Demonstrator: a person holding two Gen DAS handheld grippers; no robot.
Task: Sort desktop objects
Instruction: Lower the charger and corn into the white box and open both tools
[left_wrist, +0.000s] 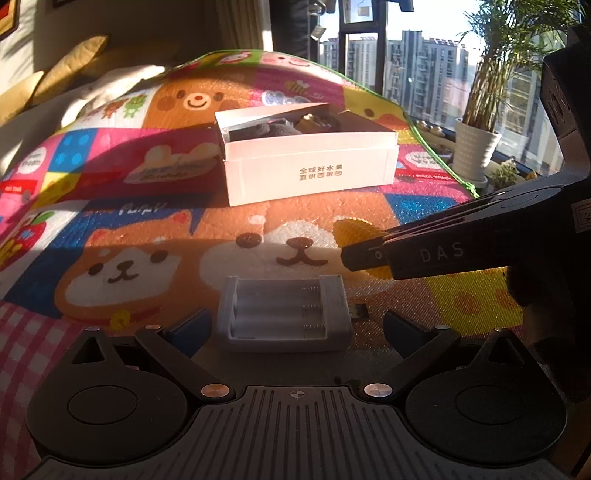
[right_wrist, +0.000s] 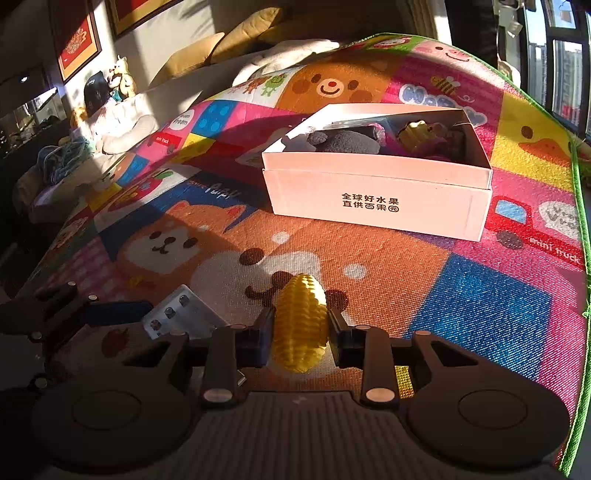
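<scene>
A white cardboard box (left_wrist: 314, 170) (right_wrist: 376, 199) holding dark and yellow items stands on the cartoon play mat. A grey battery holder (left_wrist: 284, 314) lies on the mat between the wide-open fingers of my left gripper (left_wrist: 291, 325), touched by neither; it also shows in the right wrist view (right_wrist: 181, 315). My right gripper (right_wrist: 300, 334) is shut on a yellow ribbed corn-shaped toy (right_wrist: 301, 323), low over the mat. In the left wrist view the right gripper (left_wrist: 364, 254) reaches in from the right with the yellow toy (left_wrist: 354, 229) in its fingers.
The play mat (right_wrist: 491, 306) has a green edge on the right (right_wrist: 581, 258). Cushions and plush toys (right_wrist: 118, 81) lie at the far left. A potted plant (left_wrist: 476, 144) stands by the window beyond the mat.
</scene>
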